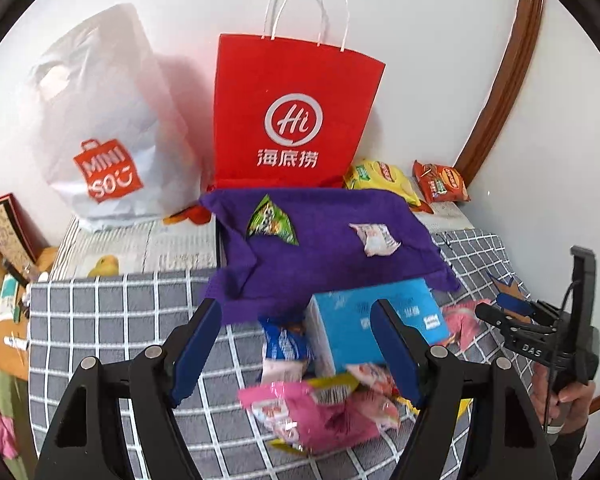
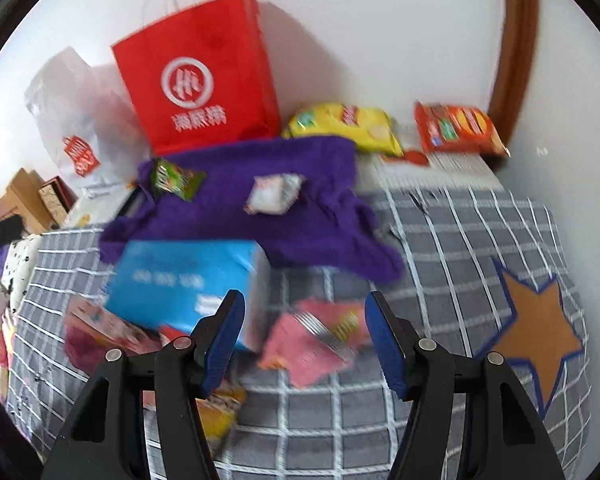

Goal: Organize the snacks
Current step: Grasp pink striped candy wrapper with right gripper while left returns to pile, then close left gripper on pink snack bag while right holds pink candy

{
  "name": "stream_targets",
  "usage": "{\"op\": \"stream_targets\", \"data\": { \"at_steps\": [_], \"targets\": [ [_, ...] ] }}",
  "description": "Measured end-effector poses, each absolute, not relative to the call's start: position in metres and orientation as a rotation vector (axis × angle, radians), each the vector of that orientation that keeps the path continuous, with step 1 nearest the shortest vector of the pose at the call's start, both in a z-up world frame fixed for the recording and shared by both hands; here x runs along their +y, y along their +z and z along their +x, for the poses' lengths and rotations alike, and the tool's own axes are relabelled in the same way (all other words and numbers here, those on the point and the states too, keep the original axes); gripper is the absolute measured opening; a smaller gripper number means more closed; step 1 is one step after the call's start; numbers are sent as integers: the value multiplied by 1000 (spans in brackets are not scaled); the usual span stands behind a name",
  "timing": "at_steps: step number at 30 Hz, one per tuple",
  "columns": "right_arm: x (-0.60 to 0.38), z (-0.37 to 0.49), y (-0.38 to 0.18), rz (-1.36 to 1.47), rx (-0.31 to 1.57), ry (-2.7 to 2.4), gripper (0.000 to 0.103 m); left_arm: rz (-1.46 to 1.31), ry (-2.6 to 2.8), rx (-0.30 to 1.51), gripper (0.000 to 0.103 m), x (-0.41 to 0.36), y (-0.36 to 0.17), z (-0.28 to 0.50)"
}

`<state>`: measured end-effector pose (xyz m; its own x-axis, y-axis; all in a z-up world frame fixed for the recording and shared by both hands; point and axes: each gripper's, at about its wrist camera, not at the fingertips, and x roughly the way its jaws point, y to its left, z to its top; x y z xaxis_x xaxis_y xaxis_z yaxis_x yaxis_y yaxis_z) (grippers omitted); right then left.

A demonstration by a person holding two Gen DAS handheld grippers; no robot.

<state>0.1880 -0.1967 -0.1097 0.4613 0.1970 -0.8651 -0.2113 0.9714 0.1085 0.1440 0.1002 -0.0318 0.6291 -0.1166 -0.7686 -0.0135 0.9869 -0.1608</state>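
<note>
The left hand-held gripper (image 1: 296, 344) has its blue fingers wide apart and holds nothing. It hangs over a heap of snacks on the grey checked blanket (image 1: 120, 312). In that heap a pink crinkly snack packet (image 1: 320, 416) lies near, and a blue cardboard box (image 1: 376, 320) sits just behind it, touching the other packets.

The right hand-held gripper (image 2: 305, 336) is open too, with nothing between its fingers. Past its tips lies another pink snack packet (image 2: 312, 340), just right of the blue box.

Farther back, a purple fuzzy cloth (image 1: 320, 240) is spread out. A small green snack packet (image 1: 270, 222) lies on its left part and a small white snack packet (image 1: 374, 238) on its right, well apart.

By the far wall stand a red paper bag (image 1: 296, 112) and a white plastic bag (image 1: 108, 128). To the right lie a yellow chip bag (image 2: 348, 124) and an orange chip bag (image 2: 456, 128).
</note>
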Motion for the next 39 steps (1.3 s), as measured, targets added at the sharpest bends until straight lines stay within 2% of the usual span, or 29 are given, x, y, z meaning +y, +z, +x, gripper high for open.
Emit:
{"op": "stream_targets", "data": {
  "at_steps": [15, 17, 19, 21, 28, 30, 35, 37, 39],
  "targets": [
    [-198, 191, -170, 56, 1088, 293, 63, -204, 2, 944, 75, 119, -65, 102],
    [-197, 191, -170, 50, 1071, 300, 61, -204, 4, 955, 75, 120, -69, 99],
    [-196, 190, -169, 36, 1053, 309, 51, -202, 3, 965, 75, 120, -74, 98],
    [-198, 187, -167, 34, 1043, 315, 47, -207, 0, 974, 75, 119, -78, 97],
    [-212, 166, -149, 56, 1009, 305, 46, -241, -73, 1024, 76, 99, -97, 103],
    [-215, 157, -140, 62, 998, 302, 46, -236, -82, 1042, 80, 91, -104, 107],
    [-221, 132, -123, 61, 968, 297, 46, -252, -96, 1086, 80, 82, -123, 116],
    [-223, 122, -118, 61, 963, 297, 46, -255, -81, 1088, 78, 82, -130, 117],
    [-224, 115, -117, 59, 963, 298, 46, -272, -76, 1084, 59, 85, -134, 117]
  ]
}}
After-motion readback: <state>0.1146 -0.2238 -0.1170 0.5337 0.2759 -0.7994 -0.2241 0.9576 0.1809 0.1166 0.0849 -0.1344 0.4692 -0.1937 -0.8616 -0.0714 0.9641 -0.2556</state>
